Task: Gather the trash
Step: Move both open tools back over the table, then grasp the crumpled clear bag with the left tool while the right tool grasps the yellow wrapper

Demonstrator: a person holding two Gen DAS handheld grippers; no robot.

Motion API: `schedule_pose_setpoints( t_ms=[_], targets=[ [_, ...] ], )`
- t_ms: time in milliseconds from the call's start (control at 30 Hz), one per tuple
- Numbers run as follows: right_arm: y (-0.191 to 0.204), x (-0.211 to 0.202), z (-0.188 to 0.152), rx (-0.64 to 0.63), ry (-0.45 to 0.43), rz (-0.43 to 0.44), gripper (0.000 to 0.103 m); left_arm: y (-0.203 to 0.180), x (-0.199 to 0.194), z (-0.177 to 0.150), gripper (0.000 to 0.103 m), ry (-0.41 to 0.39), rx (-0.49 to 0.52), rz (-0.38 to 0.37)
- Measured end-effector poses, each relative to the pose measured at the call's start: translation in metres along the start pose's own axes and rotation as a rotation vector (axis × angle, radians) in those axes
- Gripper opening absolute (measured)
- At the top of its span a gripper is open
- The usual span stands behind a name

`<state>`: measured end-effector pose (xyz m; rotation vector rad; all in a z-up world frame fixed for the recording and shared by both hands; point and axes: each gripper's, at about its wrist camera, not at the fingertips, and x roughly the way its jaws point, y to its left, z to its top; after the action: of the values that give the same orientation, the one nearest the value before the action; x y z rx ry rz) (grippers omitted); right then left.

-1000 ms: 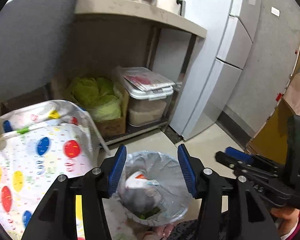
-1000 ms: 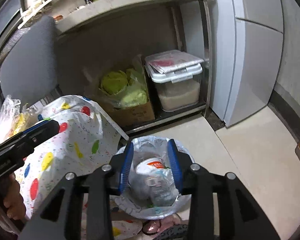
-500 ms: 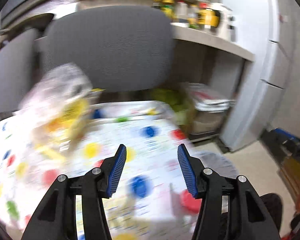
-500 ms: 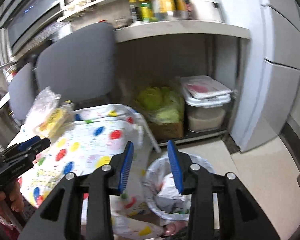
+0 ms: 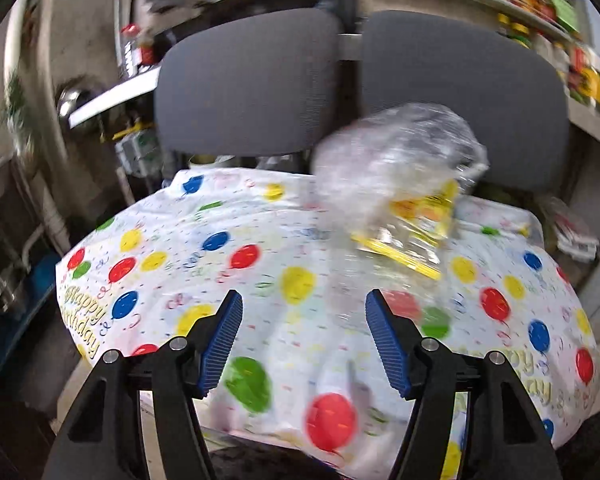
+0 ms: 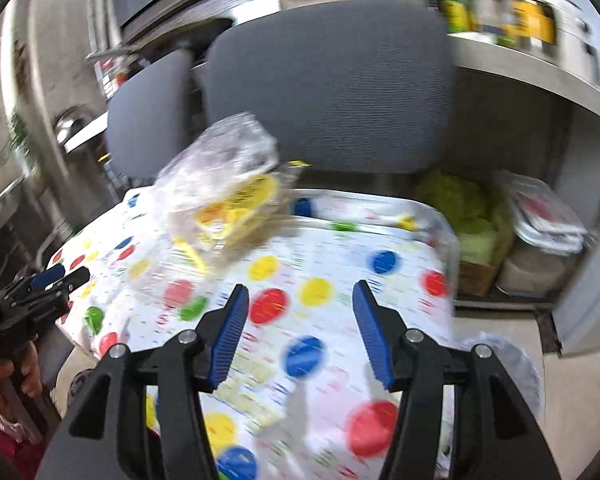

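Left gripper [image 5: 303,338]: blue pads spread wide, just been opening further, nothing between them, nothing touched. Only the balloon-print tablecloth [image 5: 260,280] showing through the gap, well below the tips. Same gripper visible from the right wrist view too [image 6: 58,278], way off at the left edge, gripped by a hand [image 6: 10,374] with a pink sleeve cuff peeking out.

Right gripper [image 6: 300,334]: also parted, also just been opening, a bit less wide than the left one by the look of it. Empty as well, pads clear of everything, tablecloth underneath.

Moving outward: crumpled clear plastic bag [image 5: 400,176] with something yellow inside, sitting on the far side of the table, up and to the right of the left fingertips, up and to the left of the right ones [image 6: 224,184]. Not touching either gripper. Pretty blurry, so can't tell what the yellow stuff is.

Behind the table: two grey chair backs [image 5: 248,80] side by side. Lined trash bin [image 6: 504,364] on the floor just past the table's right edge, partly hidden by the right finger. Further right under a shelf, a cardboard box of green cabbage [image 6: 464,212] and a lidded plastic tub [image 6: 540,240].
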<state>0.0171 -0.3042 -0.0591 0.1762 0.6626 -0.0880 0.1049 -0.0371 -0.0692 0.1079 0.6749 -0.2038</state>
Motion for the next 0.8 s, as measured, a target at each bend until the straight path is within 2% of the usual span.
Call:
schedule_pose_setpoints(
  t_ms=[100,133,367,500,800],
  targets=[
    [0.019,0.02,0.013,-0.03,0.012,0.032,0.058,0.014,0.013,0.014,0.076,-0.003,-0.01,-0.05],
    [0.022,0.025,0.017,-0.033,0.014,0.039,0.06,0.01,0.016,0.018,0.085,-0.005,-0.003,-0.058],
    [0.035,0.086,0.033,-0.022,0.089,0.102,0.061,-0.006,0.05,0.047,0.085,-0.022,0.064,-0.099],
    [0.034,0.127,0.041,0.038,0.123,0.129,0.077,-0.003,0.071,0.058,0.085,-0.024,0.068,-0.079],
    [0.026,0.21,0.06,0.21,0.221,0.203,0.083,0.023,0.103,0.066,0.085,-0.004,0.007,-0.047]
  ],
)
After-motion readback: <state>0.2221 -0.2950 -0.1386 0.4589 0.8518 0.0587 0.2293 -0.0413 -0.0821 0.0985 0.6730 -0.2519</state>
